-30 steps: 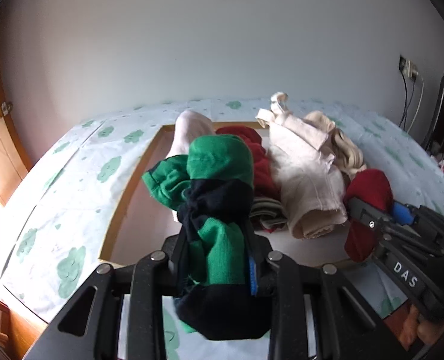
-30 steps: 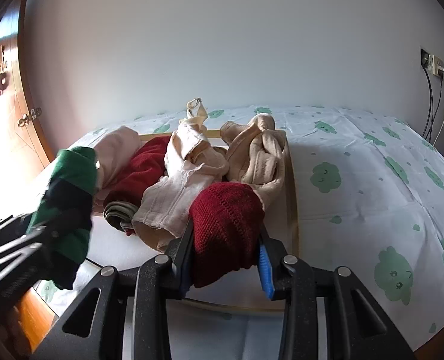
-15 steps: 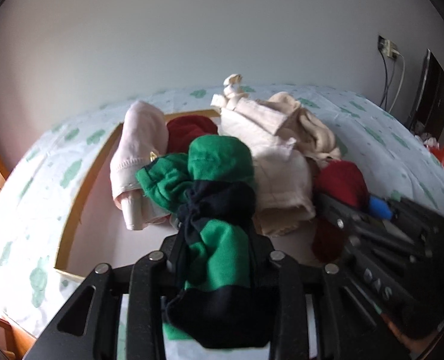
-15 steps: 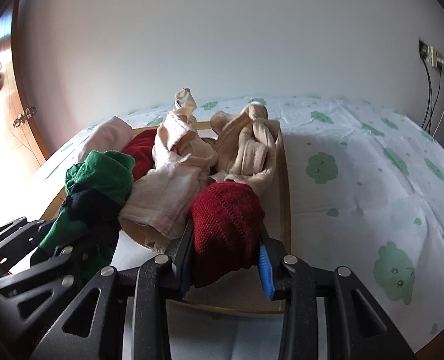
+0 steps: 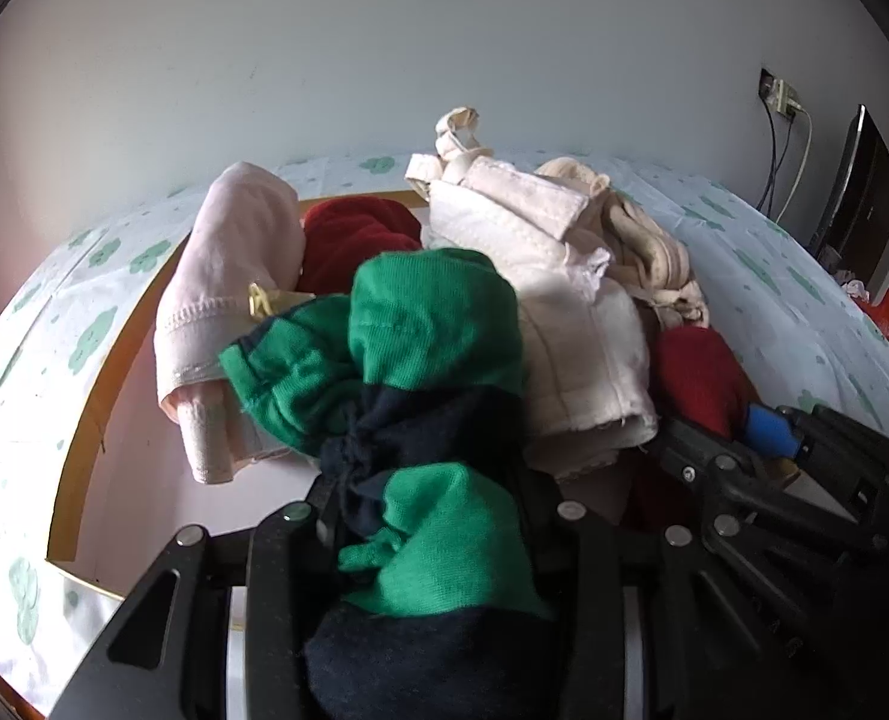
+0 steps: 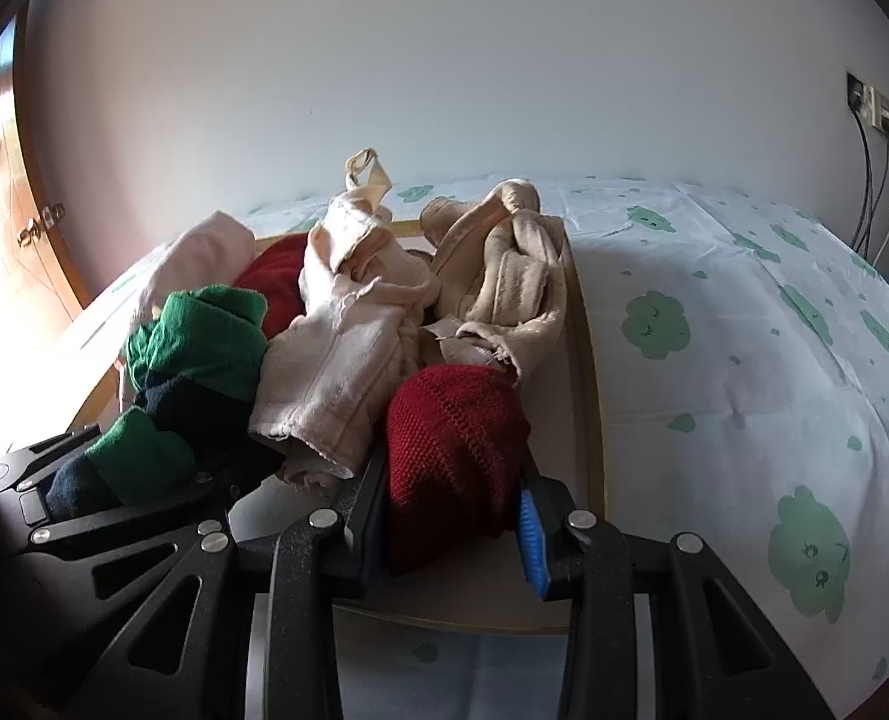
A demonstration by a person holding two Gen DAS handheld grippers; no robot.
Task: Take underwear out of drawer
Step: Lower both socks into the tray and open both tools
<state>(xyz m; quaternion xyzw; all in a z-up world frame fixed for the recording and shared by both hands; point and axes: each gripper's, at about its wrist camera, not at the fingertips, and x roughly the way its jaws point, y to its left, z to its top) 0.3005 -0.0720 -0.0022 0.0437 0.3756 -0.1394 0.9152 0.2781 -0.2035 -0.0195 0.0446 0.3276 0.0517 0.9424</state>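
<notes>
A green and navy underwear bundle [image 5: 432, 360] fills the gap of my left gripper [image 5: 432, 492], whose jaws are opening while the pads still touch it. It hangs low over the drawer [image 5: 78, 450], against the pile. In the right wrist view the same bundle [image 6: 198, 348] and the left gripper [image 6: 126, 480] sit at the lower left. My right gripper [image 6: 450, 480] is shut on a dark red knitted piece [image 6: 450, 420] over the drawer's front [image 6: 591, 396]. The right gripper [image 5: 738, 438] also shows at the left wrist view's right edge.
Still in the drawer lie a pink roll [image 5: 228, 288], a red garment [image 5: 354, 234], a cream piece [image 6: 336, 360] and a beige bundle [image 6: 504, 276]. The drawer rests on a cloud-print sheet [image 6: 744, 330]. A wall socket with cables [image 6: 870, 102] is right, a wooden door [image 6: 18, 210] left.
My left gripper has carried the green and navy bundle rightward and lower, up against the pile and near the right gripper. The right gripper has stayed put with the red piece.
</notes>
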